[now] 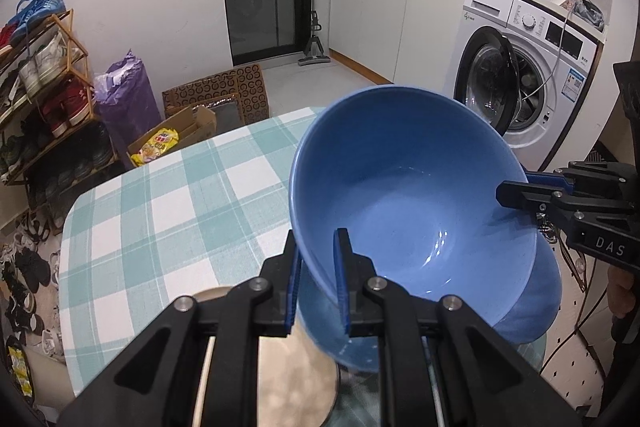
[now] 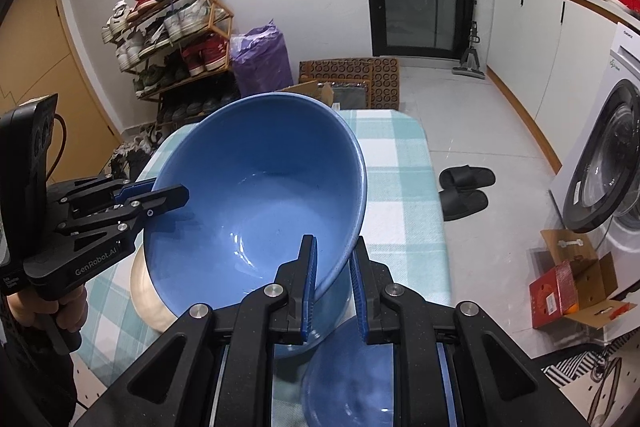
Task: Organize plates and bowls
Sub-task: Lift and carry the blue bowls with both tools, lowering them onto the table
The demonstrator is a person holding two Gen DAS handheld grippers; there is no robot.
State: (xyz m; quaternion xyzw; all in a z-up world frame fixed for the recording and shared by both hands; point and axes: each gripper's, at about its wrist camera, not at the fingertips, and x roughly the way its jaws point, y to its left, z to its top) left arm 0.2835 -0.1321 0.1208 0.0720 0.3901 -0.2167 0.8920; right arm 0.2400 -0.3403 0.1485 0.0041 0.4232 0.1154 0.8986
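Note:
A large blue bowl (image 1: 400, 187) (image 2: 260, 187) hangs tilted above the table with the teal checked cloth (image 1: 160, 207) (image 2: 400, 163). My left gripper (image 1: 316, 235) is shut on its near rim, one blue pad inside and one outside. My right gripper (image 2: 335, 241) is shut on the opposite rim in the same way. Each gripper shows in the other's view: the right gripper (image 1: 514, 189) and the left gripper (image 2: 174, 191). Below the bowl lie a beige plate (image 1: 288, 367) (image 2: 146, 291) and a blurred second blue bowl (image 2: 348, 379).
A shoe rack (image 1: 44, 75) (image 2: 176, 35) stands past the table's far left. A washing machine (image 1: 520, 75) with its door ajar is on the right. Black slippers (image 2: 466, 191) and cardboard boxes (image 2: 576, 283) lie on the floor. A hand (image 2: 68, 307) grips the left handle.

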